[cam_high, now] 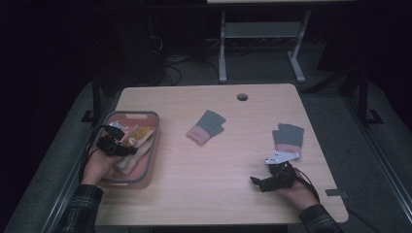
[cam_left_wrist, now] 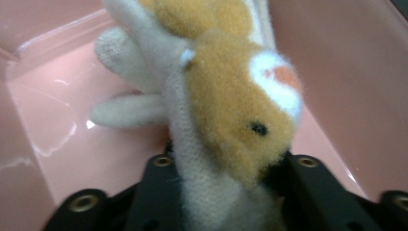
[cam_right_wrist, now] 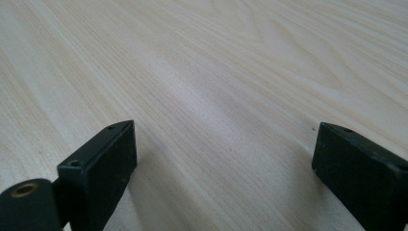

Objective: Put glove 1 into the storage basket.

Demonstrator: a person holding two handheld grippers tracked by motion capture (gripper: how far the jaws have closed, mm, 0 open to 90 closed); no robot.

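My left gripper [cam_left_wrist: 216, 192] clamps fuzzy cream-and-orange knit glove [cam_left_wrist: 231, 106] over pink plastic bin [cam_left_wrist: 43, 120]: soft, light, grip cuff. Right gripper [cam_right_wrist: 223, 159] released.

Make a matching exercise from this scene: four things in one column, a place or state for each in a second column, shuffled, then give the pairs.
Things:
1. cream and orange glove
2. right gripper
3. pink bin
4. middle grey glove

Places or states:
A. at the table's left edge
B. open above bare wood
C. lying near the table's centre
D. clamped in the left gripper, over the bin

Pairs: 1-D, 2-B, 3-A, 4-C
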